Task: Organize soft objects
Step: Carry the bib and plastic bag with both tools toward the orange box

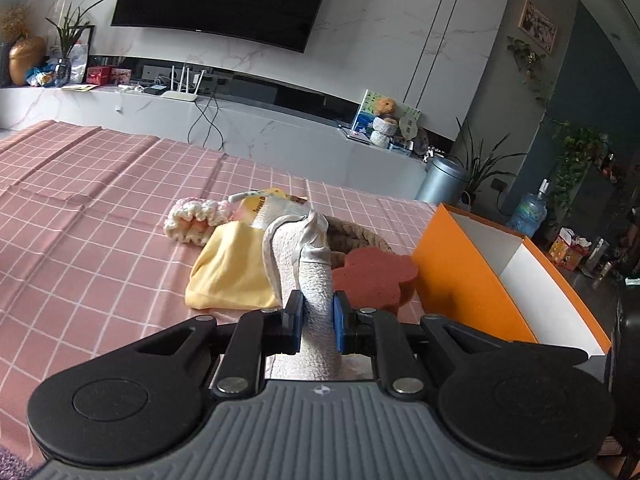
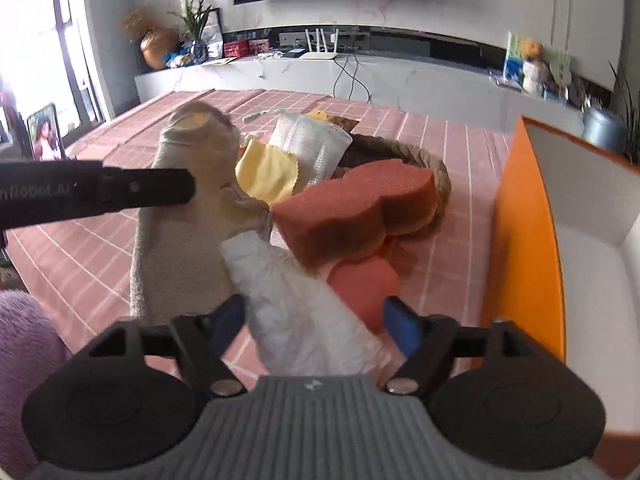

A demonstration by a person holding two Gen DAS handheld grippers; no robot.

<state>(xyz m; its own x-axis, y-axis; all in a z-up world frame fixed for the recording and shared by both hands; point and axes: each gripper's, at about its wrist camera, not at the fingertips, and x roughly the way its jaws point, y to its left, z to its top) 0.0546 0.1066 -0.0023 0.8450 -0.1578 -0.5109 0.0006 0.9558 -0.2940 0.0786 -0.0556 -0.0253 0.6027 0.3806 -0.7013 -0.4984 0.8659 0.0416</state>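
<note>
- Left gripper (image 1: 317, 320) is clamped tight on a white terry cloth (image 1: 316, 280), blue pads pressing both sides of the roll, the fabric rising ahead of the fingers with a grey-trimmed edge at its top
- In the right wrist view that same cloth (image 2: 180, 236) hangs as a tall beige-white bundle, the left gripper's black finger (image 2: 148, 190) reaching in from the left edge and pressing on it
- Right gripper (image 2: 316, 320) stands wide, jaws well apart; a white end of the cloth (image 2: 304, 320) lies between the blue pads, which do not press it
- Pink checked tablecloth (image 1: 100, 208) covers the table under everything
- Brown flower-shaped sponge (image 2: 356, 208) sits just beyond the cloth, leaning on the rim of a woven rope basket (image 2: 438, 184)
- A round pink sponge (image 2: 368, 280) lies below the brown one, near the right gripper's right pad
- Yellow cloth (image 1: 232, 272) lies flat left of the white roll; in the right view its zigzag edge (image 2: 268, 176) shows behind the bundle
- A clear plastic packet (image 2: 312, 148) stands tilted against the basket's near side
- Knitted pink-and-cream piece (image 1: 196, 220) rests further back on the table, apart from the pile
- Orange box (image 1: 472, 280) with white inside and a divider waits open at the right, just beside the sponges
</note>
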